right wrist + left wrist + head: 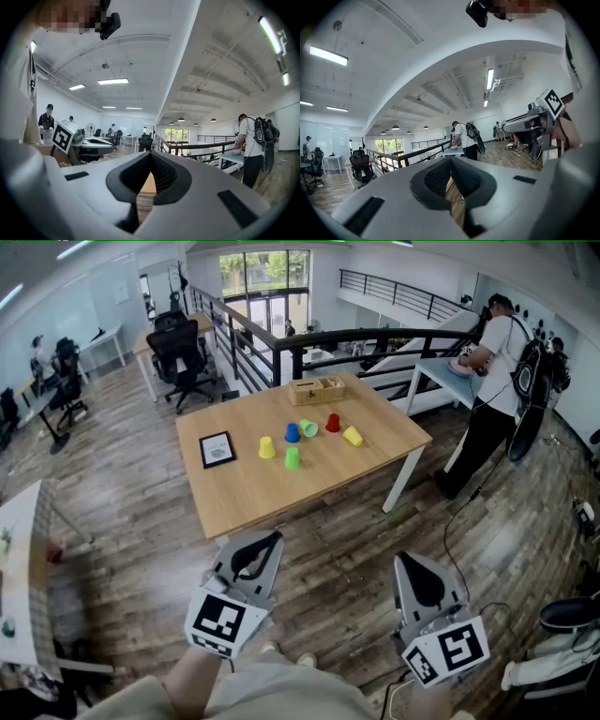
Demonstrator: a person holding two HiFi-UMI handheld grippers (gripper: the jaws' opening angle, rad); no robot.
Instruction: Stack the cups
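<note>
Six small coloured plastic cups (292,457) sit mid-way across a pale wooden table (253,493), at twelve o'clock from the left gripper (264,544) and right gripper (411,566), both closed on nothing. The cups look light, slick and crushable, best pinched at the rim.

Head view looks steeply down at the distant table (244,498); gripper views (level) glimpse it too

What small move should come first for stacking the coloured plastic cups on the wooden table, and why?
Probably carry both grippers forward to the light wooden table: the left gripper and right gripper are shut, empty and short of it, away from the coloured plastic cups.
</note>
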